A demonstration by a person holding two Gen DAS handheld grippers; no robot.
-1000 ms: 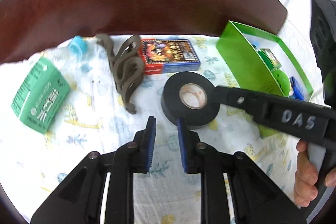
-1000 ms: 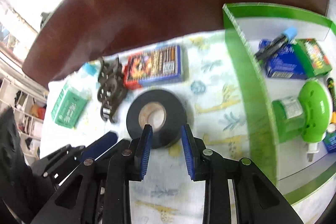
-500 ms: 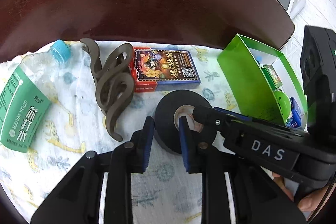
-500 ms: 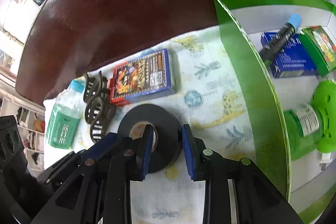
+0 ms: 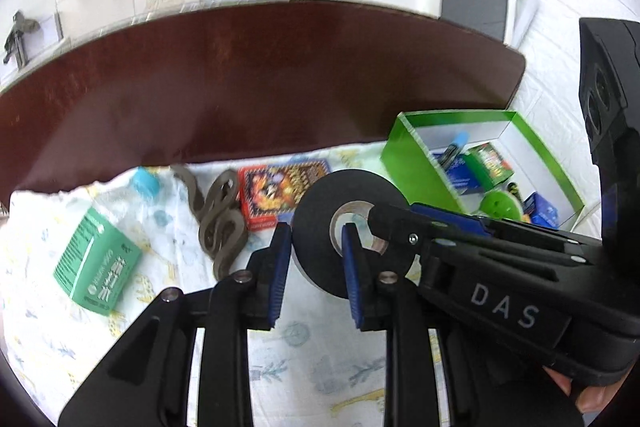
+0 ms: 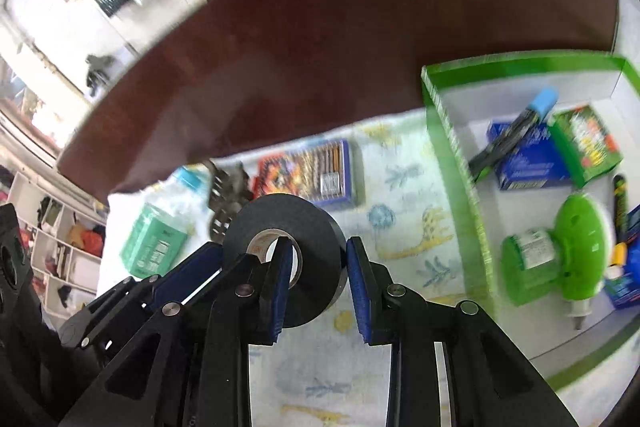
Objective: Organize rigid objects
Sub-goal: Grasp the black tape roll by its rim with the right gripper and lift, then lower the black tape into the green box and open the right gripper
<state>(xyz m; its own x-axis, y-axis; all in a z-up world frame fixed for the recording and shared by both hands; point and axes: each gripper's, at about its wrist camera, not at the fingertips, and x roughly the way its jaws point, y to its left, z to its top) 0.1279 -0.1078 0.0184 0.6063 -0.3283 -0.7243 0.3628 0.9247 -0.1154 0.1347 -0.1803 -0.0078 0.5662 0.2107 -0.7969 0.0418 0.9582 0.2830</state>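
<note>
Black tape, a full roll (image 6: 288,251), hangs above the printed cloth (image 6: 400,227), clamped by both my claws at once. My left claw (image 5: 312,259) bites one side of the ring, one finger outside and one in the core; my right claw (image 6: 316,279) grips the opposite side the same way, its arm lying across the left view. Under the roll and a little behind it sit the card box (image 6: 308,173), the brown hair clip (image 5: 220,223) and the green-labelled bottle (image 5: 98,267), all flat on the cloth. On my right stands the green box (image 6: 452,163), its near wall between the roll and the goods inside: a marker (image 6: 516,131), a blue carton (image 6: 528,159), a green plug-in gadget (image 6: 560,251). Dark wooden worktop (image 6: 360,47) runs beyond.
</note>
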